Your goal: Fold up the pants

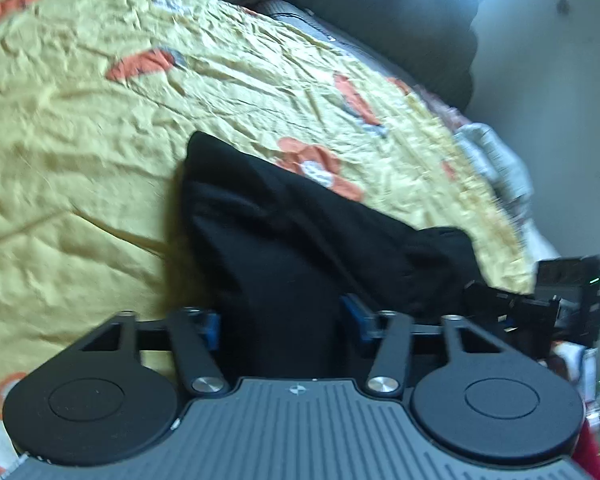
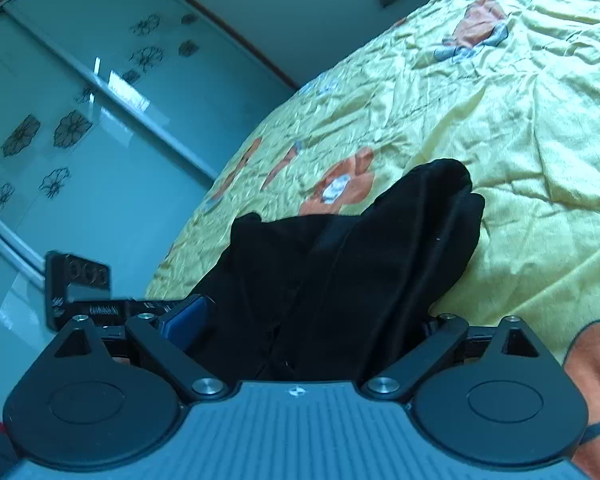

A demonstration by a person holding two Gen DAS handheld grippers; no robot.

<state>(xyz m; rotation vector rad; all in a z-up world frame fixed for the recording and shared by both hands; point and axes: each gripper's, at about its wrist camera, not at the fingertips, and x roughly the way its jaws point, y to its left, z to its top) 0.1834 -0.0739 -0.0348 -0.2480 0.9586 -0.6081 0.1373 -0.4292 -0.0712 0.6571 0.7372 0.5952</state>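
The black pants (image 1: 292, 240) hang bunched between both grippers above a yellow flowered bedspread (image 1: 100, 120). My left gripper (image 1: 280, 320) is shut on one part of the pants; its blue pads (image 1: 212, 328) press the cloth from both sides. My right gripper (image 2: 312, 320) is shut on the pants (image 2: 360, 260) too, with a blue pad (image 2: 184, 320) visible at the left. The right gripper also shows at the right edge of the left wrist view (image 1: 540, 300). The left gripper shows at the left of the right wrist view (image 2: 80, 288). The pants' lower end touches the bed.
A dark grey headboard or cushion (image 1: 380, 20) lies at the far side of the bed. A glass wardrobe door with flower prints (image 2: 80, 120) stands beside the bed. Clutter (image 1: 492, 160) lies along the bed's right edge.
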